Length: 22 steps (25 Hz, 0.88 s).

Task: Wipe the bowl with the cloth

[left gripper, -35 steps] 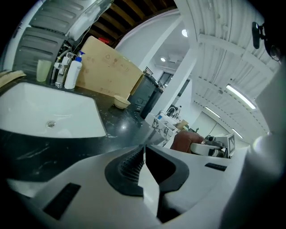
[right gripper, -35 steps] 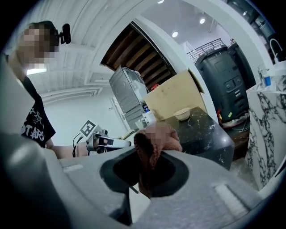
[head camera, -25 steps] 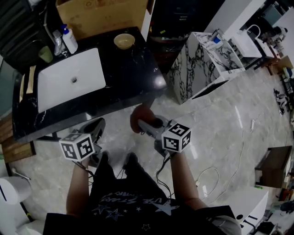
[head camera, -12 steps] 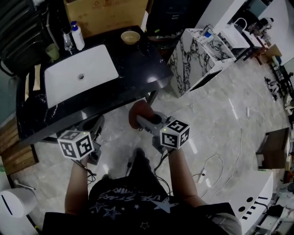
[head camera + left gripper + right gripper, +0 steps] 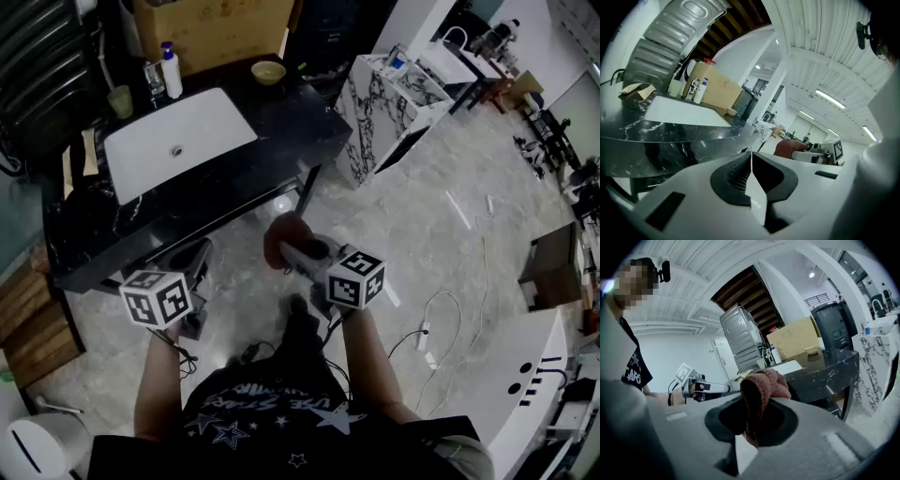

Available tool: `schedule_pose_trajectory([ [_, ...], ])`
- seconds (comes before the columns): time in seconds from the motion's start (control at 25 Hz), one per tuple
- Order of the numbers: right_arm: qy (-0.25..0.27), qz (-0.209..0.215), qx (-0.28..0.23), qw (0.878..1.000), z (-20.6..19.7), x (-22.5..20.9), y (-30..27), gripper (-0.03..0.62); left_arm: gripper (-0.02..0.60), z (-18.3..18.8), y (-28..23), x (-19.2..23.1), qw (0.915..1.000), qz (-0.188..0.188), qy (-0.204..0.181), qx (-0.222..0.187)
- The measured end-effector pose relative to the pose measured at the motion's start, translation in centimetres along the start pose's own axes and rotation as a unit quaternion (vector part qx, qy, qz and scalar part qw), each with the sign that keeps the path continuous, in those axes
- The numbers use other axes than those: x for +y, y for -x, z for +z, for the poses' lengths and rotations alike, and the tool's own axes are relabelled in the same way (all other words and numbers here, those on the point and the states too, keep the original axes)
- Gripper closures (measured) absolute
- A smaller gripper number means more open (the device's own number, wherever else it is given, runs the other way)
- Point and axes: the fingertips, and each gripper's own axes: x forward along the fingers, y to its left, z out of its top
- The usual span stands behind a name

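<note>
A small tan bowl (image 5: 268, 71) stands at the far right end of the black marble counter (image 5: 291, 131), also seen as the bowl (image 5: 812, 350) in the right gripper view. My right gripper (image 5: 284, 251) is shut on a reddish-brown cloth (image 5: 281, 234), bunched between its jaws; the cloth (image 5: 761, 394) fills the right gripper view's middle. My left gripper (image 5: 194, 265) hangs below the counter's front edge, shut with nothing in it. Both grippers are well short of the bowl, out over the floor.
A white sink basin (image 5: 178, 141) is set in the counter, with a spray bottle (image 5: 171, 70) and a green cup (image 5: 120, 100) behind it. A cardboard box (image 5: 211, 28) stands at the back. A marble-patterned cabinet (image 5: 384, 108) stands right of the counter. Cables (image 5: 436, 319) lie on the floor.
The head view has swung: counter and bowl have shifted up and right in frame. Both grippers keep about the same place, the cloth still held in the right one.
</note>
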Motion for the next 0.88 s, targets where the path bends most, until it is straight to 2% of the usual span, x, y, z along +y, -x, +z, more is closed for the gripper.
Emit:
schedule_pose_trajectory([
  [0.44,0.005,-0.049,0.005,0.999,-4.7,10.8,-0.9,0.546,0.563,-3.5,9.4,1.4,0.9986,-0.050,-0.016,0.002],
  [0.88,0.002,-0.077,-0.003,0.997,-6.1,15.3,1.1,0.546,0.574,-5.2,14.0,0.0,0.9976,-0.062,-0.030,0.003],
])
